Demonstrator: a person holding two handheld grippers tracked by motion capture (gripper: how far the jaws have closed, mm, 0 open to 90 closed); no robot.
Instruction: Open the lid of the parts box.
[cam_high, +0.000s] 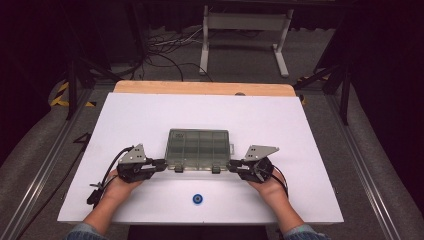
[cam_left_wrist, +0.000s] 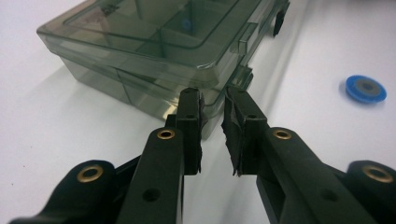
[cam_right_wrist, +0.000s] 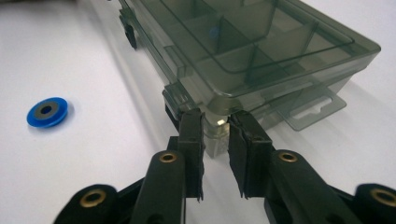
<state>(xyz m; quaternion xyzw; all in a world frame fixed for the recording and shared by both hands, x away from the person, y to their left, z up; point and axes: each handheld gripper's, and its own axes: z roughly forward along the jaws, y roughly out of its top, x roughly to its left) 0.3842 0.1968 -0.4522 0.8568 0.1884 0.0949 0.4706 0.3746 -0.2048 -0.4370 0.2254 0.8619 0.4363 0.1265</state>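
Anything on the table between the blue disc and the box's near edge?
Nothing: the high view shows bare white table between the blue disc and the compartment box; both gripper views agree.

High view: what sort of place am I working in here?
Probably a lab or recording rig, not a home: a white table ringed by dark curtains, loose cables on grey floor, a bare metal stand behind.

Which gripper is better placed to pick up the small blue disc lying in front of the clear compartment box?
Left, marginally. The left gripper and right gripper both sit at the near corners of the smoky clear plastic compartment box; the small blue disc lies slightly left of midway between them.
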